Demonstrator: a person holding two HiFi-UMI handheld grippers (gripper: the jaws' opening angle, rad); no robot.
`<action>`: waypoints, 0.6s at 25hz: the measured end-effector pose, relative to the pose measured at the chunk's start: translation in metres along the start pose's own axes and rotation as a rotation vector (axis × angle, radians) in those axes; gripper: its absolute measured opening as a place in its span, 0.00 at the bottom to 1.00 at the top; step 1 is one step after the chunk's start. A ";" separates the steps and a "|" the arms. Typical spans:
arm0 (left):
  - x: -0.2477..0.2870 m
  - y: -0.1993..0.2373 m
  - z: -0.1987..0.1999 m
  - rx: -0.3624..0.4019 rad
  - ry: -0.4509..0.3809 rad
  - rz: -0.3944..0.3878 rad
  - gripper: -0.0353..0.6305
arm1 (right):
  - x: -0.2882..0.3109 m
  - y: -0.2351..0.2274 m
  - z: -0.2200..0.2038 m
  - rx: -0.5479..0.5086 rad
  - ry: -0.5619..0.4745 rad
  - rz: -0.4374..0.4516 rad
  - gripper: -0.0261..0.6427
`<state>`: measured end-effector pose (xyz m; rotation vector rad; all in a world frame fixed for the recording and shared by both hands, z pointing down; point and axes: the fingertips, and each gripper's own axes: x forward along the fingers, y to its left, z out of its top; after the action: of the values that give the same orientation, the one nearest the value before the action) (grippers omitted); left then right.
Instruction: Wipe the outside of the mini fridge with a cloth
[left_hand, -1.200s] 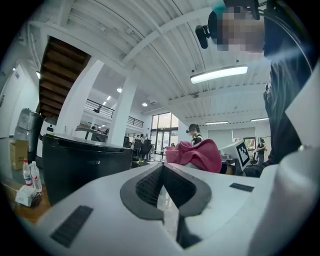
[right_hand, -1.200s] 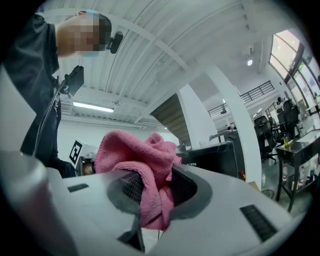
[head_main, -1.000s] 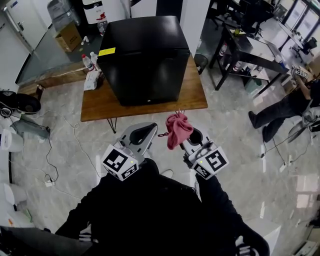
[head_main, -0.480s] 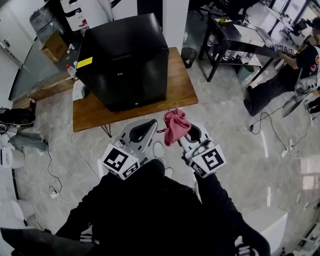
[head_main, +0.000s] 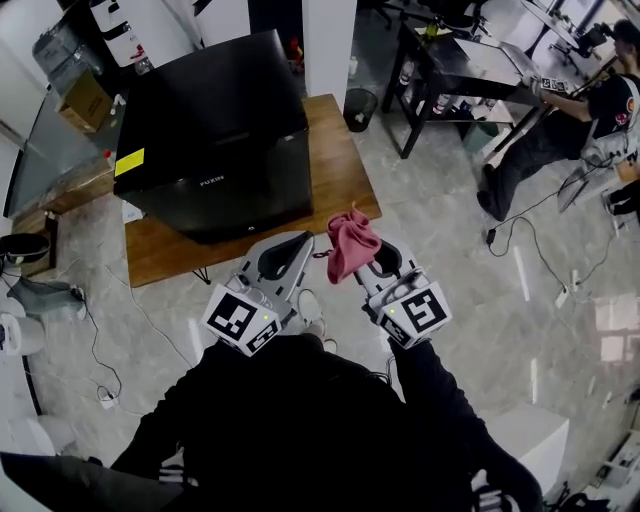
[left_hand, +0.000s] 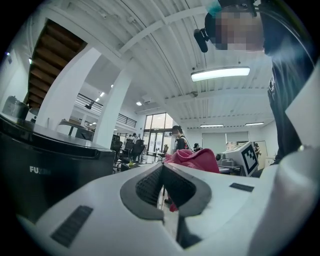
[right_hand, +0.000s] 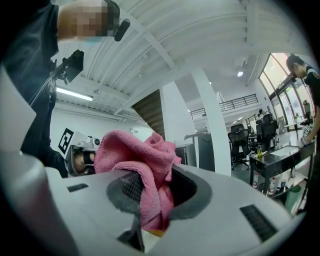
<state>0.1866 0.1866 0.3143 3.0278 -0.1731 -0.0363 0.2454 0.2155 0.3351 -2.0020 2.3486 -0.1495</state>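
Right claw (right_hand: 156, 170) grips a pink cloth (right_hand: 132, 150); left claw (left_hand: 163, 170) closed, empty. Black mini fridge (head_main: 210, 130) stands on wooden surface (head_main: 340, 170).

mini fridge (head_main: 210, 130) now further left in head view, wooden table (head_main: 338, 172) shifted with it

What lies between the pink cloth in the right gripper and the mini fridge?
Only a bare strip of the wooden table in front of the mini fridge, seen in the head view.
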 end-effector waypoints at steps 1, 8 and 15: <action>0.009 0.006 0.000 -0.005 -0.003 0.003 0.06 | 0.005 -0.010 0.001 0.002 0.008 -0.007 0.18; 0.051 0.042 0.005 -0.015 -0.016 0.009 0.06 | 0.047 -0.059 0.007 -0.045 0.062 -0.001 0.18; 0.073 0.076 0.001 -0.023 -0.010 -0.004 0.06 | 0.098 -0.087 -0.002 -0.094 0.141 -0.013 0.18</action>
<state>0.2510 0.1034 0.3204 3.0061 -0.1658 -0.0530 0.3153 0.1050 0.3491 -2.1159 2.4707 -0.1897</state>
